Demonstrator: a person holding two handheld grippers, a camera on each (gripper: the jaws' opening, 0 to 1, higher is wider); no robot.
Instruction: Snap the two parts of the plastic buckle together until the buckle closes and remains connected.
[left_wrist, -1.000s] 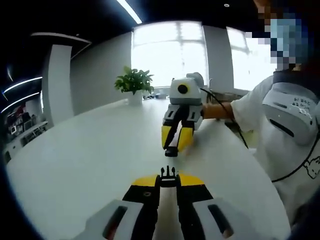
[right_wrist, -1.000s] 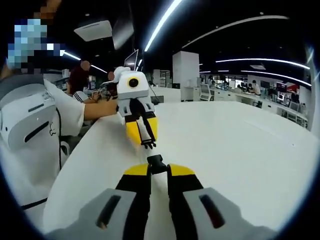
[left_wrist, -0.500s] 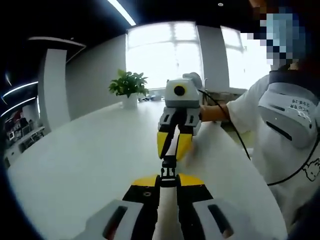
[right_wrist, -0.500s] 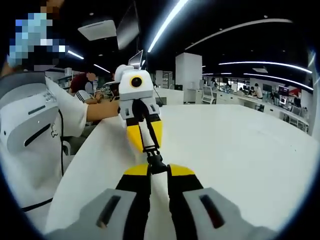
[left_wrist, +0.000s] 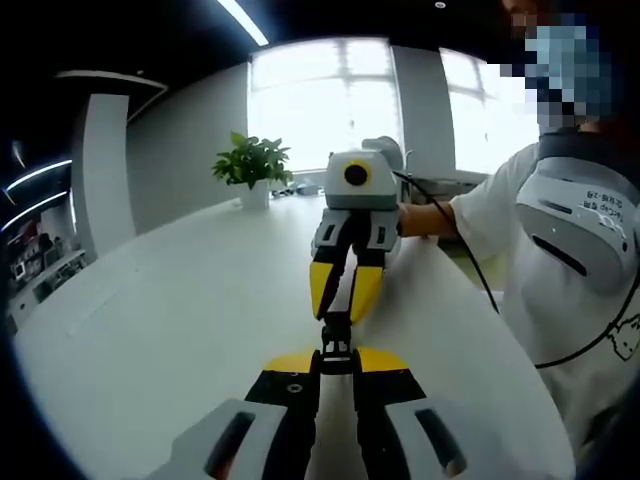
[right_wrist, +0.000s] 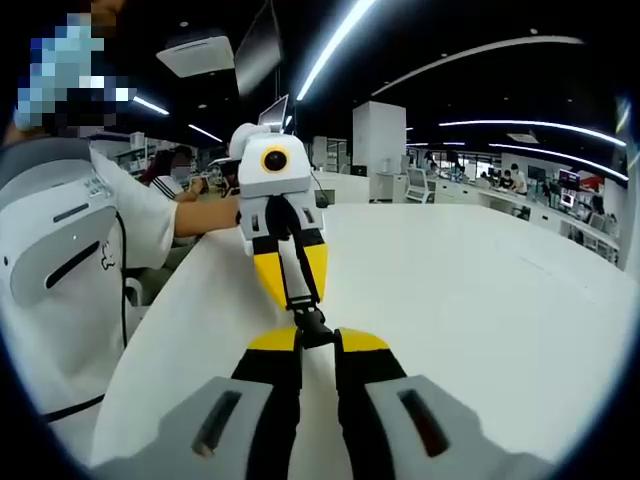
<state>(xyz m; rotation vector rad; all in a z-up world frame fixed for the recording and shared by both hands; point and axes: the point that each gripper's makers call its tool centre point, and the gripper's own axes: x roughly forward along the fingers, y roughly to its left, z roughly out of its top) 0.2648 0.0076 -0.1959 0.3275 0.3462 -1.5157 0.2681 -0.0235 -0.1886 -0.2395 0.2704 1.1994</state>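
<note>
Left gripper (left_wrist: 337, 362): lower centre of the left gripper view; yellow-tipped jaws clamped on one black buckle half (left_wrist: 336, 349); seen again in the right gripper view at upper left of centre (right_wrist: 300, 302), pointing down toward the camera.

Right gripper (right_wrist: 316, 338): lower centre of the right gripper view; jaws clamped on the other buckle half (right_wrist: 314, 330); seen from the left gripper view at centre frame (left_wrist: 336, 318), tips aimed down at the left gripper.

Buckle: two black halves meeting tip to tip between the opposed grippers, held above the counter; in contact at the join in both views; full latching not discernible, parts small and partly covered by the jaws.

Counter (left_wrist: 170, 300): broad white surface across the middle and lower frame in both views (right_wrist: 480, 290).

Potted plant (left_wrist: 252, 168): green leaves in a white pot, upper left of centre in the left gripper view, at the far edge of the counter before bright windows (left_wrist: 325, 100).

Person: white sleeve (left_wrist: 495, 215) at right in the left gripper view, forearm reaching to the right gripper; grey vest-like unit (right_wrist: 50, 240) at left in the right gripper view.

Background: office hall with ceiling light strips (right_wrist: 335, 45) and a white column (right_wrist: 375, 145), upper frame of the right gripper view.
</note>
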